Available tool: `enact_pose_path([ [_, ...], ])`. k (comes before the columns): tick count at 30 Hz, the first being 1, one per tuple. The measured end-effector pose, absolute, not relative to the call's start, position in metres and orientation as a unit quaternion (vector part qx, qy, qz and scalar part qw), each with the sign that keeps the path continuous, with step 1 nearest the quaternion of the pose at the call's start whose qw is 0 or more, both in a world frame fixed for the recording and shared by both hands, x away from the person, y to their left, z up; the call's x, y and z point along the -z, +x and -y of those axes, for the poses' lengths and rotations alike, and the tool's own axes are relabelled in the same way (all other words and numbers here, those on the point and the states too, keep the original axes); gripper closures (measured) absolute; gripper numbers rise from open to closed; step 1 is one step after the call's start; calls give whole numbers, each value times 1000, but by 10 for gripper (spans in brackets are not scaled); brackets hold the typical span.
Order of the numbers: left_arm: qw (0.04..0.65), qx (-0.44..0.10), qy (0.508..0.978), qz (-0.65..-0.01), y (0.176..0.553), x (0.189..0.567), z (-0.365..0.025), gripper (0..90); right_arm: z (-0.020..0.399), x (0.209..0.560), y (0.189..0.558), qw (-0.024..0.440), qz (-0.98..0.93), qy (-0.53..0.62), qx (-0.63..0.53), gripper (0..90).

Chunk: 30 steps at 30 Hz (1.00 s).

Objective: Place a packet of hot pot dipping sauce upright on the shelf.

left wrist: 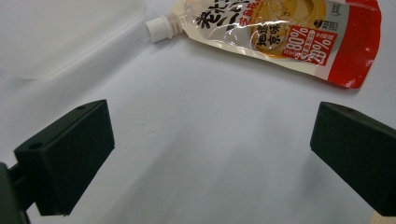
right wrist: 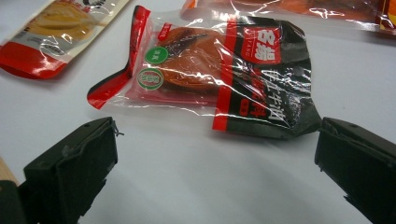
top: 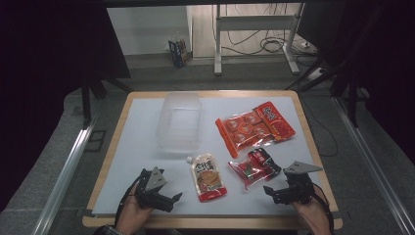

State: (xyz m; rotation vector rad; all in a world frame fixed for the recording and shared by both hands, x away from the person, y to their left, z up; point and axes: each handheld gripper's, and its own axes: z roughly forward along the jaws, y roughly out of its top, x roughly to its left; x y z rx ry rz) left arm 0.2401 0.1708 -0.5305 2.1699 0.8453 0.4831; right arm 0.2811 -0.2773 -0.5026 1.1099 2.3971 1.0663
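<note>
- Your left gripper (top: 169, 197) sits at the near left of the table (top: 137, 127), jaws spread wide with nothing between them.
- Your right gripper (top: 274, 192) sits at the near right, jaws likewise wide apart and empty.
- The pouch (top: 208, 177) lies flat between the two grippers, cap toward the far side, red base toward the near edge. In the left gripper view it lies just beyond the jaws (left wrist: 275, 35), apart from them.
- The dark packet (top: 254, 167) lies just far-left of your right gripper. In the right gripper view it lies close ahead of the jaws (right wrist: 219, 74), its black end near one jaw; I cannot tell whether they touch.
- The orange pack (top: 253, 127) lies flat beyond the dark packet, at the far right of the table, its near edge just beside that packet.
- The clear bin (top: 179, 122) stands at the far centre-left, just beyond the pouch cap; in the left gripper view its wall (left wrist: 60, 37) shows to one side of the cap.
- Nothing lies between either gripper and the item ahead of it.
- Open surface: the whole left strip beside the bin, and the near strip between the grippers below the pouch.
- Both hands rest at the near table edge; your right gripper is also near the right edge.
</note>
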Motion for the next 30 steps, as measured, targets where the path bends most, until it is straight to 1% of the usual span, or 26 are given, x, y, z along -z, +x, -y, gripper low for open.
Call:
enact_pose_path([
  [10, 371, -190, 850, -322, 239, 531, -168, 0, 273, 502, 287, 165, -835, 379, -363, 0],
  [22, 369, -189, 851, -322, 239, 531, -168, 0, 274, 501, 298, 170, -834, 388, -354, 3],
  [27, 368, -189, 852, -321, 239, 532, -167, 0, 278, 502, 303, 162, -831, 393, -359, 4],
  [30, 368, -188, 853, -320, 239, 532, -167, 0, 280, 501, 306, 172, -824, 392, -372, 0],
])
